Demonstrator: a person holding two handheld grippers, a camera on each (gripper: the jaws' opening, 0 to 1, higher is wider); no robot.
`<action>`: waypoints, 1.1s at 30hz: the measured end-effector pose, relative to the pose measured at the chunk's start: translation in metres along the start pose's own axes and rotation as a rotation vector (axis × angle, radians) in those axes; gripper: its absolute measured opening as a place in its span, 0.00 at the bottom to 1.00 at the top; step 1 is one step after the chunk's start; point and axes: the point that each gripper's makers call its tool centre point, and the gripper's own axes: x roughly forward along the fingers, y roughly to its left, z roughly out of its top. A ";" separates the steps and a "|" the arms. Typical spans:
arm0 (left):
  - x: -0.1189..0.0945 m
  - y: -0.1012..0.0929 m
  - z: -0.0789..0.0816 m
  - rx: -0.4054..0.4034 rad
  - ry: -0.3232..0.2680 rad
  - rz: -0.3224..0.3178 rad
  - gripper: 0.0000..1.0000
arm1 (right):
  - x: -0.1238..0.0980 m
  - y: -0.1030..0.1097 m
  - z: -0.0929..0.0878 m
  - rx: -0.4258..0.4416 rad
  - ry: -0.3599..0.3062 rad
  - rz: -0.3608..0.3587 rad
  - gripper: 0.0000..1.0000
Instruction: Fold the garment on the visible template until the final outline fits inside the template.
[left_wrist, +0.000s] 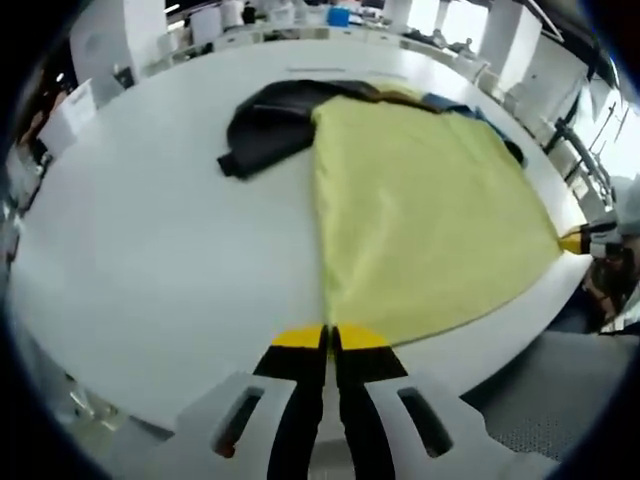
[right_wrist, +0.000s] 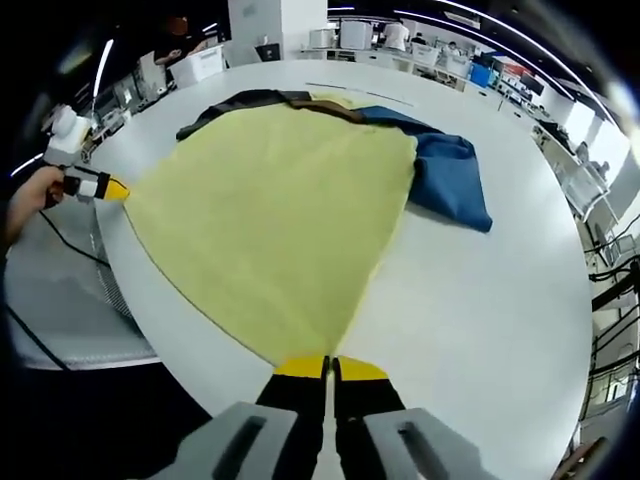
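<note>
Both my grippers, left (left_wrist: 330, 338) and right (right_wrist: 330, 368), are clamped on corners of the yellow garment (left_wrist: 425, 220), which lies stretched over the white table (left_wrist: 150, 260). Folding looks barely started to me. I can't see the template; a dark garment (left_wrist: 270, 125) and a blue one (right_wrist: 450, 175) lie beside it.

Both views bright, evenly lit from overhead; ceiling strip lights (right_wrist: 100, 55) visible as white streaks in the right gripper view. White worktop (left_wrist: 150, 270) reads slightly bluish, no hard glare spots on it. Windows (left_wrist: 455, 20) at far edge of the left gripper view blown out to white. Shadows soft: a thin dark line under the yellow cloth (right_wrist: 270, 220) edge and faint shading in its creases. Strong fisheye distortion: worktop rim bows into a curve, room background compressed and smeared toward the edges. Centre reasonably sharp; background furniture soft, low detail. Area below the worktop edge in the right gripper view dim.
</note>
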 end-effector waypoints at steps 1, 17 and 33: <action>0.001 0.000 -0.001 0.004 0.005 0.003 0.00 | 0.000 -0.001 0.000 -0.008 -0.001 0.000 0.00; -0.032 0.025 0.062 0.053 -0.193 0.079 0.47 | -0.030 -0.020 0.061 0.056 -0.272 0.002 0.46; -0.035 0.017 0.153 0.226 -0.358 0.004 0.74 | -0.046 -0.046 0.129 -0.052 -0.371 0.032 0.61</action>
